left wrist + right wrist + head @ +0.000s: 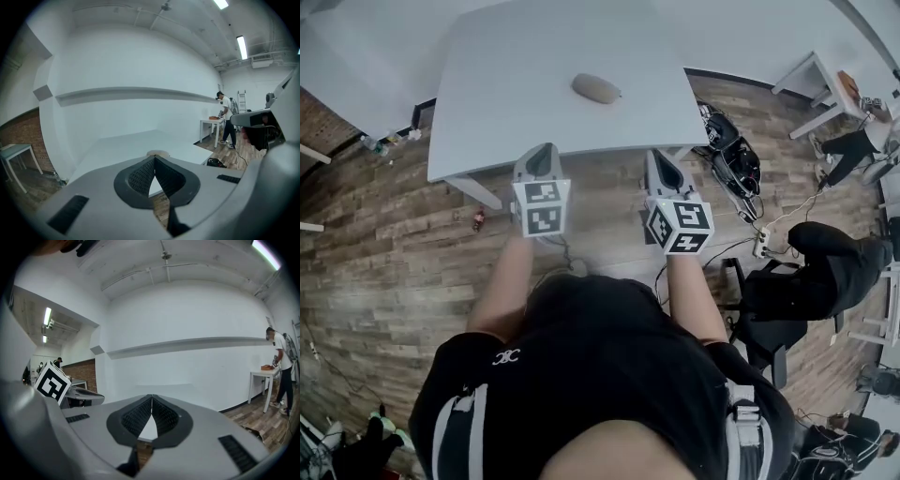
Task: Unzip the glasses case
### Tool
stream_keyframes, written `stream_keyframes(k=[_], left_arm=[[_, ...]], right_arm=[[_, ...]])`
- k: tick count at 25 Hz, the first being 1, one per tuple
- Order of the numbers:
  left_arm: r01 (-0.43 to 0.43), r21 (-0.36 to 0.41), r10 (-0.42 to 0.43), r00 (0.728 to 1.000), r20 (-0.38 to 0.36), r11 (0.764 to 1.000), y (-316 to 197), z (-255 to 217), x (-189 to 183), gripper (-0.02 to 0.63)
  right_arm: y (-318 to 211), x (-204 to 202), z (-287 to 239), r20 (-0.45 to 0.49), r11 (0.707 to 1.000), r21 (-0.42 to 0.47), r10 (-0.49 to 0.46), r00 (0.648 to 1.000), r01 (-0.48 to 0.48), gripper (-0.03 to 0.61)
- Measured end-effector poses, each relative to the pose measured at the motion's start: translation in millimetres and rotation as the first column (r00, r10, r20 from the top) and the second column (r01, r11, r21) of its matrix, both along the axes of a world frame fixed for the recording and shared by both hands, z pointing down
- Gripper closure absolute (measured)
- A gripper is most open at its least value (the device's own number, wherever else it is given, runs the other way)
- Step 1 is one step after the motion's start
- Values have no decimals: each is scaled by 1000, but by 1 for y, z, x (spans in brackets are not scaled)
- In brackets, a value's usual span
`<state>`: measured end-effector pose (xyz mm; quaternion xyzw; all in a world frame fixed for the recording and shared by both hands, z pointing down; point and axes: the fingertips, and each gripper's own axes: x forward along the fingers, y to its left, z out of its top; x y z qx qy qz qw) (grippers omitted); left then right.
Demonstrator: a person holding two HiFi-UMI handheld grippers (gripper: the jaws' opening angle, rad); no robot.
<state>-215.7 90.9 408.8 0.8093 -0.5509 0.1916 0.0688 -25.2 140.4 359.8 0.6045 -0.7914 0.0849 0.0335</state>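
The glasses case point(596, 89) is an oval, beige-grey thing that lies alone on the white table point(506, 84), toward the far half of it and a little right of the middle. It looks closed. In the left gripper view only its top shows, just above the gripper's tips. Nothing touches it.

The left gripper point(542, 157) and the right gripper point(666, 169) are held side by side at the near edge of the table. They point toward the case and are well apart from it. The jaws of the left gripper point(154, 158) are together at the tips and nothing is between the ribbed pads point(139, 177). The jaws of the right gripper point(151, 397) are together in the same way and hold nothing. The person who carries them wears a black shirt point(600, 366) and stands on the wooden floor point(394, 244).

On the floor at the right of the table lie black equipment point(733, 155) and a white power strip point(761, 246) with cables. Further to the right a person in black point(834, 262) is beside a black chair point(769, 314). Another person point(226, 117) stands at a small white table point(211, 126) near the far wall. A brick wall point(23, 140) shows at the left.
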Motion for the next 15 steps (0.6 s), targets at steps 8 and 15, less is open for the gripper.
stream_keyframes(k=[8,15], left_arm=[[19,-38,-18,1000,25,999,-45,19,2,611],[56,-36,-55,998,39,998,-123,30,21,611]], right_arm=[[-50,15,22,36,1000,-28,6,999,-5,565],[-138,31,33,41,998,-15,-55,998,55,565]])
